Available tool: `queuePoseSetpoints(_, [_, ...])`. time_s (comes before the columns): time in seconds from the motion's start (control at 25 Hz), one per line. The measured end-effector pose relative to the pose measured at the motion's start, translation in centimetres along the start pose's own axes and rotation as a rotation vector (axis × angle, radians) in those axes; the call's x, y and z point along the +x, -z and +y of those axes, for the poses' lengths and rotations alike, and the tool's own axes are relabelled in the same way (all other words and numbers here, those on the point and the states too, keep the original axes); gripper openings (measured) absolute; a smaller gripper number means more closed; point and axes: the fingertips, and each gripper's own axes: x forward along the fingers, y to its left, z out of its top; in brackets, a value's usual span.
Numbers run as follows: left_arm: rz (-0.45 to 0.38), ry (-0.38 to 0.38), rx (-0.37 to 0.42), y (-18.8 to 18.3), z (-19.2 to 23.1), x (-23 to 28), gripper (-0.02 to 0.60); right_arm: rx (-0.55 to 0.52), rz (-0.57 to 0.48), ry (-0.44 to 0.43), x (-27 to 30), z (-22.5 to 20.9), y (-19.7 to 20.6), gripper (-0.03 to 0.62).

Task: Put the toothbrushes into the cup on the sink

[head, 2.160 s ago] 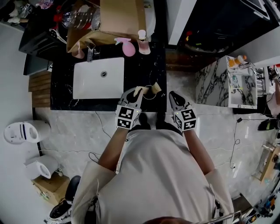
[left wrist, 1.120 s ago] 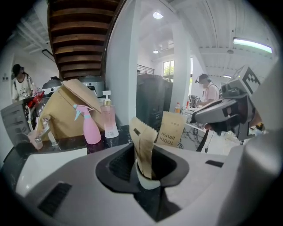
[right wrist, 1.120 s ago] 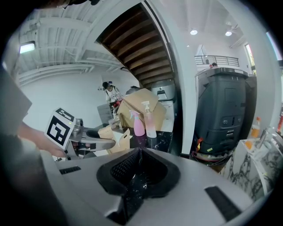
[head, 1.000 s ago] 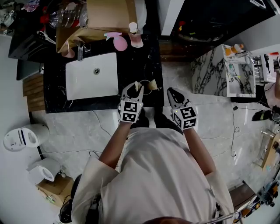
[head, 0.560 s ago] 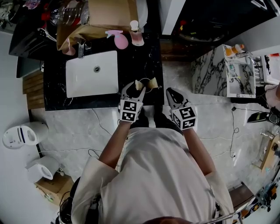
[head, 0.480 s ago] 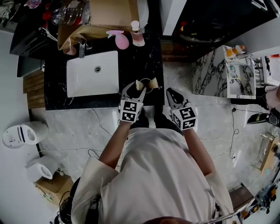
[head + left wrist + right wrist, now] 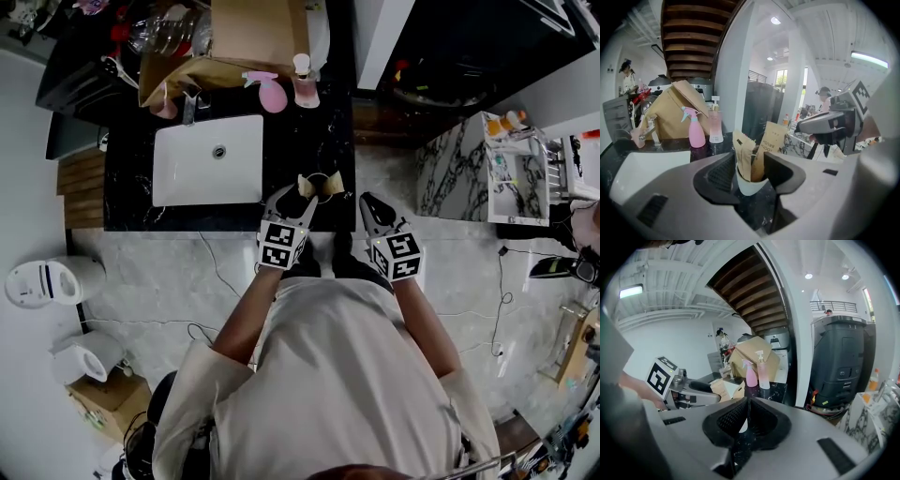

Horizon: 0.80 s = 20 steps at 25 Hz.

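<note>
A white cup [image 7: 751, 183] stands on the black countertop [image 7: 314, 141] right of the sink, near the front edge. Two brown paper toothbrush packets [image 7: 744, 157] [image 7: 771, 139] stand upright in it. My left gripper [image 7: 750, 165] is just in front of the cup [image 7: 322, 190]; its jaws stand wide and are closing. The cup shows in the gap between them, but the pads do not touch it or the packets. My right gripper [image 7: 745, 420] is shut with nothing in it, and hovers at the counter's front edge, right of the cup [image 7: 369, 204].
A white sink basin [image 7: 208, 172] with a faucet [image 7: 190, 108] lies left of the cup. At the back stand a pink spray bottle [image 7: 274, 95], a pink pump bottle [image 7: 305, 89] and a brown paper bag [image 7: 253, 37]. Cables lie on the marble floor [image 7: 169, 281].
My left gripper's jaws have opened and let go of a brown packet, which now stands in the cup. The right gripper has stayed shut beside it.
</note>
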Motion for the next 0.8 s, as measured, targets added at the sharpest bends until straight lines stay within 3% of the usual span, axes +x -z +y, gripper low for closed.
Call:
queuePoseSetpoints(0.48, [-0.045, -0.017, -0.072, -1.5, 0.9, -4.0, 0.172, -0.031, -0.028, -0.042, -0.4, 0.3, -1.6, 0.043])
queuePoseSetpoints(0.8, [-0.092, -0.039, -0.083, -2.8, 1.8, -6.4, 0.097, -0.054, -0.063, -0.086, -0.8, 1.1, -3.9, 0.043])
